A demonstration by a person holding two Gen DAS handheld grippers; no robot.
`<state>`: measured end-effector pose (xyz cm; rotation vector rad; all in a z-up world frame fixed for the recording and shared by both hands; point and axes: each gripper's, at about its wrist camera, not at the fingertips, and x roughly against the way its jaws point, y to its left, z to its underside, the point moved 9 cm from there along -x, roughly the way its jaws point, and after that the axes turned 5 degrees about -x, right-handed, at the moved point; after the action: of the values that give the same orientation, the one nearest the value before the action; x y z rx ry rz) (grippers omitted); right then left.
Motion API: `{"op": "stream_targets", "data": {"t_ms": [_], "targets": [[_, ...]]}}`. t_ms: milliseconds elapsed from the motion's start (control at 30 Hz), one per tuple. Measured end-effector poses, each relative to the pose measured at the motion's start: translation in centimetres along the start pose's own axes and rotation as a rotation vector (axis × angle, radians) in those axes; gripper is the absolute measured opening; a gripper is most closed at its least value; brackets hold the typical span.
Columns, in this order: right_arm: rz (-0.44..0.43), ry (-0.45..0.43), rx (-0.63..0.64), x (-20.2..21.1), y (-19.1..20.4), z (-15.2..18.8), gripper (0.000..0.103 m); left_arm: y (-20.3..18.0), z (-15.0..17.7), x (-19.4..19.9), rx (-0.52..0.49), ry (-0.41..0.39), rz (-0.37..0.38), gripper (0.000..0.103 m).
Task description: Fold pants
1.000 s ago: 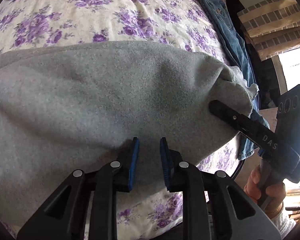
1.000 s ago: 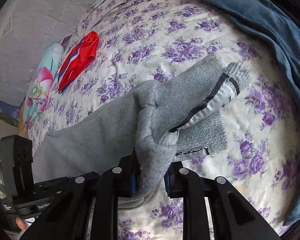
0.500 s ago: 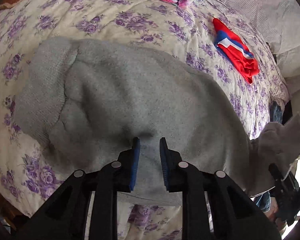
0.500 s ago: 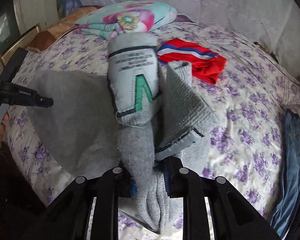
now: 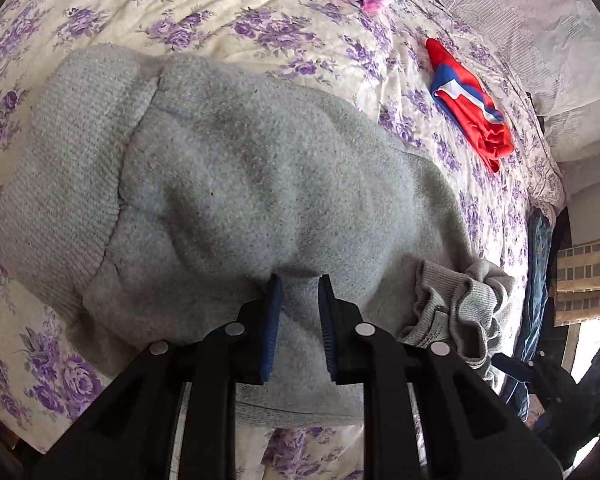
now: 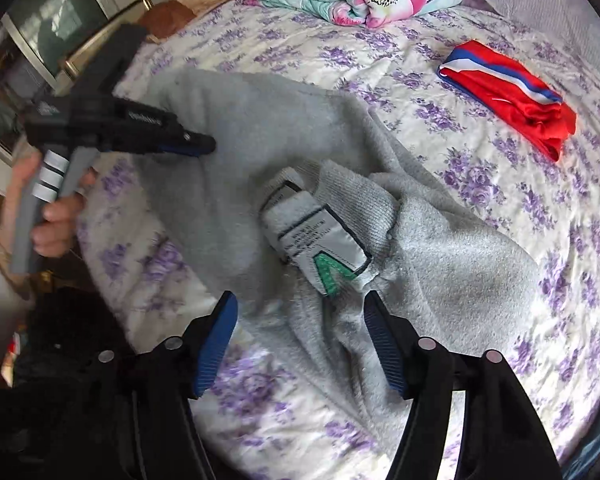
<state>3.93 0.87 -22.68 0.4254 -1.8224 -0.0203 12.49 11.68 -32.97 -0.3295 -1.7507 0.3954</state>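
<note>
Right now the pants point(image 6: 260, 168) lie bunched on the bed point(image 6: 500, 200), long axis running left gripper point(image 5: 298, 292) to right gripper point(image 6: 300, 320). Left pinches cloth; right's jaws just opened, waistband loose between them, so right is nearer.

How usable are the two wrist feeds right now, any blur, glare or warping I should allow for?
Left wrist view: sharp on the grey pants; window at the right edge blown out white; fisheye bends the bedsheet at the rim. Right wrist view: motion blur on the person's hand, left gripper and lower-left sheet; the pants' label is readable only as a shape; daylight even, shadows soft.
</note>
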Motion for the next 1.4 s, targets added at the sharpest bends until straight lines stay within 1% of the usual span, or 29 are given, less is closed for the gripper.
{"op": "stream_targets", "data": {"t_ms": [67, 100, 133, 167, 200, 267, 300, 367, 400, 433, 533, 600, 667, 700, 767, 800, 833, 867, 900, 933, 967, 1000, 1033, 1133, 1167, 1267, 1300, 1367, 1400], "targets": [[-0.042, -0.039, -0.052, 1.7, -0.4, -0.7, 0.068, 0.0, 0.0, 0.1, -0.006, 0.001, -0.002, 0.018], [-0.052, -0.063, -0.076, 2.2, -0.8, -1.1, 0.042, 0.0, 0.1, 0.1, -0.008, 0.001, -0.001, 0.018], [-0.061, -0.080, -0.089, 2.2, -1.1, -1.4, 0.019, 0.1, 0.0, 0.1, -0.010, 0.003, 0.002, 0.018], [-0.064, -0.074, -0.107, 1.7, -1.5, -1.6, 0.002, 0.1, 0.0, 0.1, -0.010, 0.005, 0.006, 0.018], [-0.070, -0.069, -0.134, 0.9, -1.9, -1.8, 0.001, 0.1, 0.0, 0.1, -0.009, 0.007, 0.009, 0.018], [-0.046, -0.074, -0.156, -1.1, -2.5, -1.8, 0.001, 0.1, 0.1, 0.1, -0.011, 0.013, 0.010, 0.018], [-0.024, -0.043, -0.152, -2.9, -2.6, -1.5, 0.001, 0.1, 0.1, 0.1, -0.015, 0.015, 0.010, 0.018], [-0.029, 0.072, -0.214, -7.0, -3.1, 0.2, 0.000, 0.0, 0.0, 0.0, -0.018, 0.018, 0.011, 0.018], [-0.047, 0.056, -0.245, -7.7, -3.3, 0.2, 0.000, 0.1, 0.0, 0.0, -0.018, 0.019, 0.012, 0.018], [-0.039, 0.054, -0.247, -7.6, -3.2, 0.1, 0.000, 0.1, 0.0, 0.0, -0.018, 0.020, 0.013, 0.018], [-0.012, 0.104, -0.224, -7.2, -2.8, -0.4, 0.000, 0.2, -0.1, 0.0, -0.014, 0.028, 0.029, 0.018], [-0.004, 0.119, -0.192, -6.4, -2.2, -0.9, 0.001, 0.2, -0.1, 0.1, -0.012, 0.031, 0.037, 0.018], [-0.019, 0.081, -0.171, -4.8, -1.4, -2.2, 0.001, 0.0, 0.0, 0.7, -0.009, 0.028, 0.043, 0.018], [-0.008, 0.052, -0.161, -4.1, -1.3, -3.0, 0.001, -0.1, 0.0, 1.4, -0.013, 0.019, 0.039, 0.018], [0.047, 0.000, -0.153, -3.5, -1.8, -4.6, 0.001, -0.3, -0.1, 3.5, -0.018, -0.026, 0.026, 0.021], [0.080, -0.010, -0.158, -3.8, -2.3, -5.1, 0.001, -0.3, -0.1, 4.8, -0.013, -0.053, 0.038, 0.022], [0.086, 0.000, -0.167, -4.6, -2.8, -5.4, 0.001, -0.2, 0.0, 6.2, -0.002, -0.081, 0.050, 0.023], [0.088, 0.021, -0.175, -5.7, -3.2, -5.4, 0.000, 0.1, 0.1, 7.7, 0.011, -0.111, 0.051, 0.031], [0.096, 0.037, -0.180, -7.0, -3.9, -5.4, 0.000, 0.7, 0.2, 9.1, 0.026, -0.142, 0.041, 0.049], [0.096, 0.035, -0.183, -7.9, -4.3, -5.4, 0.000, 1.4, 0.3, 10.5, 0.046, -0.174, 0.023, 0.060], [0.094, 0.019, -0.180, -8.1, -4.4, -5.7, 0.000, 2.4, 0.5, 11.8, 0.073, -0.204, 0.001, 0.082], [0.098, 0.021, -0.175, -8.0, -4.3, -5.9, 0.000, 3.4, 0.7, 12.8, 0.103, -0.230, -0.014, 0.093], [0.105, 0.032, -0.165, -8.0, -4.2, -6.0, 0.000, 4.3, 1.1, 13.7, 0.134, -0.244, -0.012, 0.093], [0.104, 0.043, -0.125, -6.7, -3.4, -6.2, 0.003, 7.1, 2.2, 13.9, 0.229, -0.223, 0.019, 0.093], [0.082, 0.033, -0.129, -5.8, -3.1, -6.3, 0.009, 7.9, 2.6, 13.6, 0.263, -0.211, 0.029, 0.093], [0.020, -0.027, -0.174, -2.7, -2.8, -6.1, 0.037, 8.8, 3.4, 11.6, 0.350, -0.166, 0.110, 0.093], [0.015, -0.045, -0.181, -1.7, -2.8, -5.9, 0.038, 8.8, 3.6, 10.8, 0.361, -0.155, 0.131, 0.093], [0.020, -0.066, -0.178, 0.0, -3.0, -5.2, 0.038, 8.3, 3.6, 9.2, 0.364, -0.130, 0.136, 0.093], [0.027, -0.072, -0.181, 0.7, -3.3, -4.7, 0.041, 7.9, 3.6, 8.3, 0.360, -0.114, 0.143, 0.093]]}}
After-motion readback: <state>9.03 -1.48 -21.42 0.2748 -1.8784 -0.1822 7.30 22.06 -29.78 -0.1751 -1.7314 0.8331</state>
